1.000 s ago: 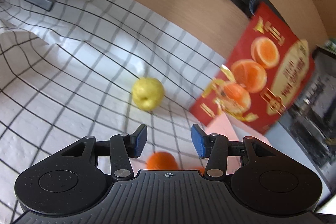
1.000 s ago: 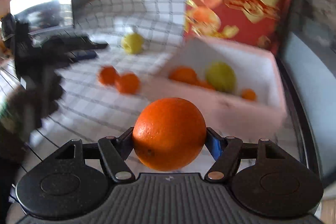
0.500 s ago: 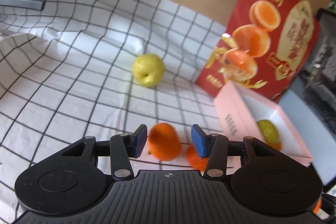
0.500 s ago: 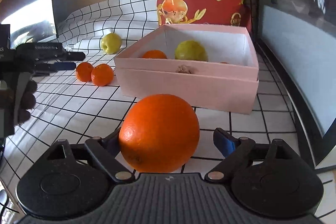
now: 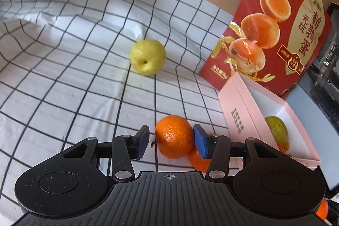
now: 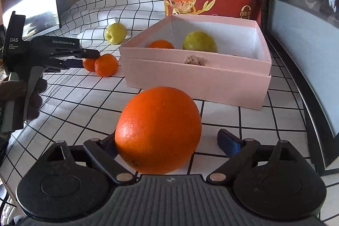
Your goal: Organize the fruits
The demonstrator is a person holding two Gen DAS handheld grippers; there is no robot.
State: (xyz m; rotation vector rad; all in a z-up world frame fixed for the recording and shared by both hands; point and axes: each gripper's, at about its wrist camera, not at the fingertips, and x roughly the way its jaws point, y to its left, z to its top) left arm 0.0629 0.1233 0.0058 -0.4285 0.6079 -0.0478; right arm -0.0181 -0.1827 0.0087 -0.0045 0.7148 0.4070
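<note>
Left gripper (image 5: 171, 143), marked "DAS" in the right view, brackets a mandarin (image 5: 173, 136) on the checked cloth (image 5: 63, 77), jaws narrow but not closed. Right gripper (image 6: 167, 141), jaws wide, has a large orange (image 6: 157, 129) between them touching only the left pad. Only the right view shows the gloved hand (image 6: 31, 99). Pink box (image 6: 197, 77) holds a green fruit (image 6: 199, 42).

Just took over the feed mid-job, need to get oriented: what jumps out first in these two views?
A big orange fills the front of the right view, resting on the cloth between the open right tongs, just short of the pink box holding a green fruit. In the left view, the left tongs straddle a mandarin, not yet clamped. Behind the box stands a red package.
</note>
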